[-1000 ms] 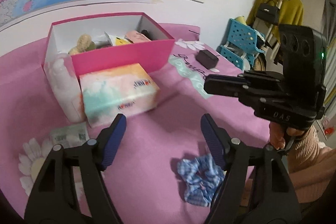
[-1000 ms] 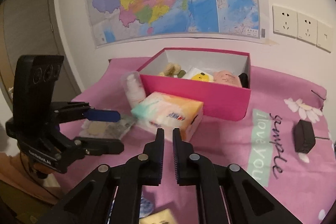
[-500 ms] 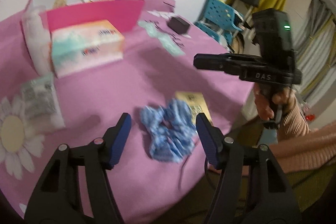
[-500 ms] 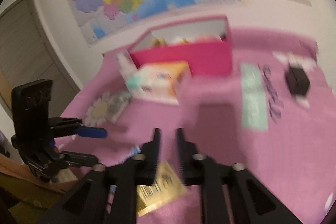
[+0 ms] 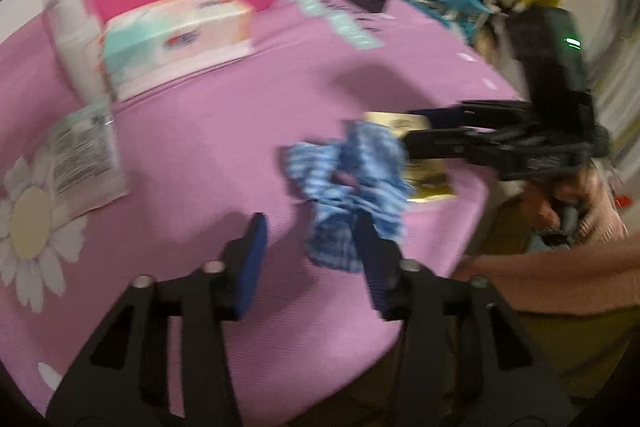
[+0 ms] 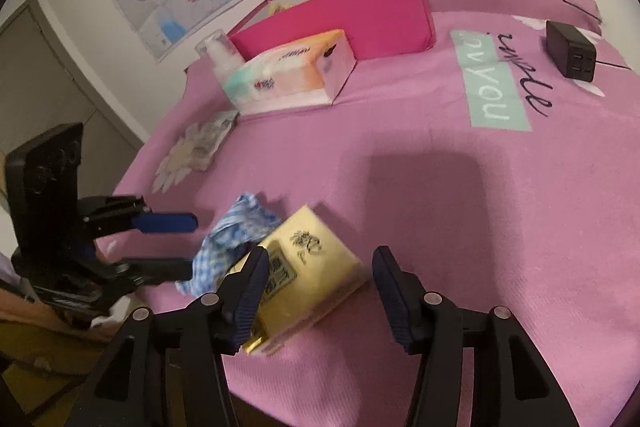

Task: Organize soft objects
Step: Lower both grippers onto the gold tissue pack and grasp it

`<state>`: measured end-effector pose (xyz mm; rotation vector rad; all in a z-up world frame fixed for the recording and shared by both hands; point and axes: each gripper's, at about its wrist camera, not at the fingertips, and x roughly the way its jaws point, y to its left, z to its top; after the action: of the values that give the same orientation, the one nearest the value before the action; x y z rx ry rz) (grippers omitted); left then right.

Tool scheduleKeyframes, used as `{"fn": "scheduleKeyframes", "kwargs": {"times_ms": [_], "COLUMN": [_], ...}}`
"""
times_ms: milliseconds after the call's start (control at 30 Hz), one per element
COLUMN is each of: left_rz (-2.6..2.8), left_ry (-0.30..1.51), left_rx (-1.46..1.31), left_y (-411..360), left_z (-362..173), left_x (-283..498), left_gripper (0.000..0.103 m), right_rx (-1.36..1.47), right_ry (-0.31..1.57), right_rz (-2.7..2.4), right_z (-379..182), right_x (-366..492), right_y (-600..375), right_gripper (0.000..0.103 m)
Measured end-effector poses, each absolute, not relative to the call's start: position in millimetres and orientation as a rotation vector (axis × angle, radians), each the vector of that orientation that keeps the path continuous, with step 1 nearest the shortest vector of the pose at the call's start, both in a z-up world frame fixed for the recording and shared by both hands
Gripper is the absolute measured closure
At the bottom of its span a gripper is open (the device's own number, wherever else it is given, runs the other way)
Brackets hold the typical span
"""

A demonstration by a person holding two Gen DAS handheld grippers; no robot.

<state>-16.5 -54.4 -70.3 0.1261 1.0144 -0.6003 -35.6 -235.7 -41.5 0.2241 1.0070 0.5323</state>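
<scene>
A blue checked scrunchie (image 5: 352, 183) lies on the pink cloth near the table's front edge, also in the right wrist view (image 6: 236, 239). A gold packet (image 6: 304, 263) lies beside it, partly under it (image 5: 424, 163). My left gripper (image 5: 312, 247) is open, just short of the scrunchie, its right finger at the fabric's edge. My right gripper (image 6: 320, 291) is open, with the gold packet between its fingers. A pink open box (image 6: 360, 7) with soft items stands at the back.
A tissue pack (image 6: 292, 71) and a white bottle (image 6: 218, 53) stand in front of the box. A flat wipes packet (image 5: 84, 151) lies at the left. A black charger (image 6: 572, 49) sits at the right. The table's front edge is close.
Both grippers have dropped toward the front of the table. My right gripper has opened from shut. My left gripper has closed in on the scrunchie.
</scene>
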Motion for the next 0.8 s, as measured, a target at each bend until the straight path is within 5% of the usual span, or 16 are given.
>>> {"fn": "scheduleKeyframes", "kwargs": {"times_ms": [100,600,800], "left_rz": [-0.465,-0.892,-0.917], "left_ry": [1.018,0.97,1.148], "left_rx": [0.11,0.016,0.042], "left_y": [-42.2,-64.6,-98.1], "left_z": [-72.6,-26.9,-66.1], "left_x": [1.4,-51.0,-36.2], "left_gripper": [0.062,0.062,0.062], "right_rx": [0.253,0.275,0.254], "right_ry": [0.975,0.962,0.976], "right_rz": [0.503,0.514,0.551], "right_z": [-41.5,-32.7,-37.5], "right_x": [-29.1,-26.5,-25.1], "right_y": [-233.6,-254.7,-248.3], "right_gripper": [0.062,0.059,0.058]}}
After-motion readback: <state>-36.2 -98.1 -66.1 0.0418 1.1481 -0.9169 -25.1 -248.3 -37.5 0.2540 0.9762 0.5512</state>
